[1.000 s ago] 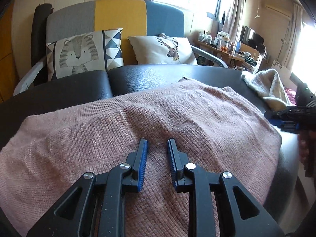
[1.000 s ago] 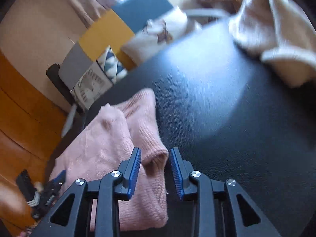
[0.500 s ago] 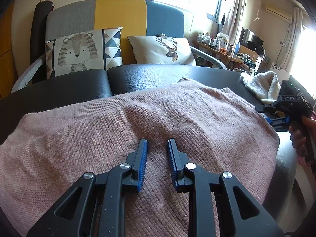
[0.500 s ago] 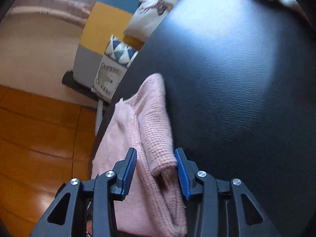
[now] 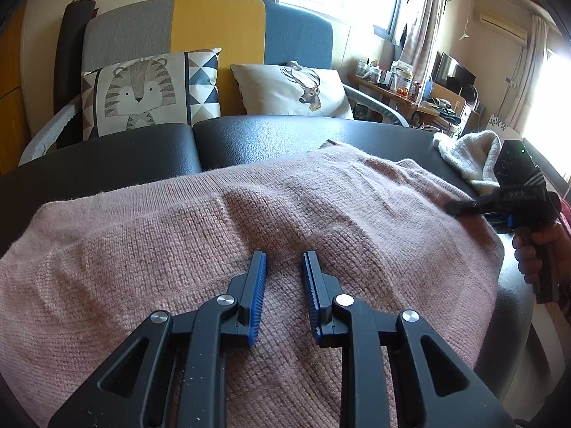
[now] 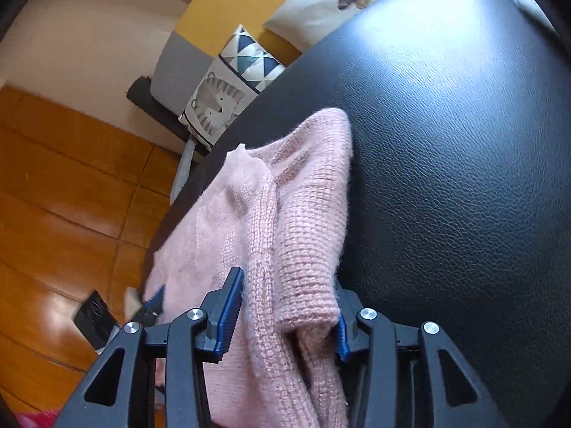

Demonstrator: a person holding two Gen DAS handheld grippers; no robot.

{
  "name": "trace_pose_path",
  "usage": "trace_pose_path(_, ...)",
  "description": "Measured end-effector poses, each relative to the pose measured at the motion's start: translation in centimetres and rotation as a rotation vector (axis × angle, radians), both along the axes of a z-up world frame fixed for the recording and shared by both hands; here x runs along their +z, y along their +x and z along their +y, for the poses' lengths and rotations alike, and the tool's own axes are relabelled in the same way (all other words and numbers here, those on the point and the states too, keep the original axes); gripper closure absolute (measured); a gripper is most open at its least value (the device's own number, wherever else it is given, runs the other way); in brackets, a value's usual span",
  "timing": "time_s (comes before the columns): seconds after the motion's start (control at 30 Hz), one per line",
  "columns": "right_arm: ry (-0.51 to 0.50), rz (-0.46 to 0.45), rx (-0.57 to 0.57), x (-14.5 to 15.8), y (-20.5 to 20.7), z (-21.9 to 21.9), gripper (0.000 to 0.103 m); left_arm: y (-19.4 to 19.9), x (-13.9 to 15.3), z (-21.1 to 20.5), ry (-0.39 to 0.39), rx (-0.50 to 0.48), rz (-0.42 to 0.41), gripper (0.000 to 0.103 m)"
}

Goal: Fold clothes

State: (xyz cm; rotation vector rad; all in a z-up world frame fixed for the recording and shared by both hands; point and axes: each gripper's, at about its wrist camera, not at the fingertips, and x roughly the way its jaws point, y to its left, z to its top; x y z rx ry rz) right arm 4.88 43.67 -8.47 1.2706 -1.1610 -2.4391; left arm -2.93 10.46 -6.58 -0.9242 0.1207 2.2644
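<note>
The pink sweater (image 5: 271, 235) lies spread on the black table (image 5: 271, 135), its long axis running left to right. Its ribbed right end (image 6: 303, 249) sits between the parted fingers of the right gripper (image 6: 289, 306); the left gripper (image 5: 283, 274), also parted, hovers over the near middle.
</note>
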Motion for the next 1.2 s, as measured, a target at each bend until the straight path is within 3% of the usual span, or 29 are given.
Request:
trace_pose_path(0.03, 0.031, -0.004, -0.005, 0.1, 0.1, -0.2, 0.079, 0.0, 0.0, 0.0, -0.001, 0.0, 0.0, 0.08)
trace_pose_path(0.13, 0.029, -0.015, -0.052, 0.4, 0.6, -0.5, 0.085, 0.0, 0.3, 0.1, -0.012, 0.008, 0.002, 0.08)
trace_pose_path(0.23, 0.013, -0.029, -0.112, 0.8, 1.2, -0.8, 0.086, 0.6, 0.9, 0.1, -0.033, 0.05, -0.004, 0.079)
trace_pose_path(0.47, -0.089, 0.024, -0.212, 2.4, 3.2, -1.4, 0.087, 2.3, 0.6, -1.4, 0.02, 0.178, -0.049, 0.078)
trace_pose_path(0.67, -0.231, 0.093, -0.227, 5.2, 3.3, -3.2, 0.087, 3.3, -0.3, 0.7, -0.11, 0.172, 0.035, 0.078)
trace_pose_path(0.77, -0.251, 0.136, -0.203, 7.5, 3.0, -4.7, 0.087, 3.4, 0.5, -0.7, -0.009, 0.172, 0.001, 0.078)
trace_pose_path(0.9, -0.214, 0.174, -0.185, 10.1, 2.8, -6.6, 0.087, 3.8, 0.9, -4.5, 0.353, 0.145, -0.122, 0.079)
trace_pose_path(0.93, -0.217, 0.183, -0.185, 10.5, 2.8, -7.0, 0.087, 3.9, 0.8, -5.0, 0.398, 0.146, -0.146, 0.084)
trace_pose_path(0.97, -0.225, 0.19, -0.184, 10.7, 2.7, -7.3, 0.087, 4.1, 0.5, -5.0, 0.384, 0.16, -0.151, 0.096)
trace_pose_path(1.0, -0.231, 0.193, -0.184, 10.9, 2.7, -7.6, 0.087, 4.3, 0.2, -4.9, 0.354, 0.177, -0.145, 0.098)
trace_pose_path(1.2, -0.238, 0.185, -0.183, 11.5, 2.1, -9.1, 0.087, 4.4, -1.2, -4.1, 0.258, 0.224, -0.147, 0.101)
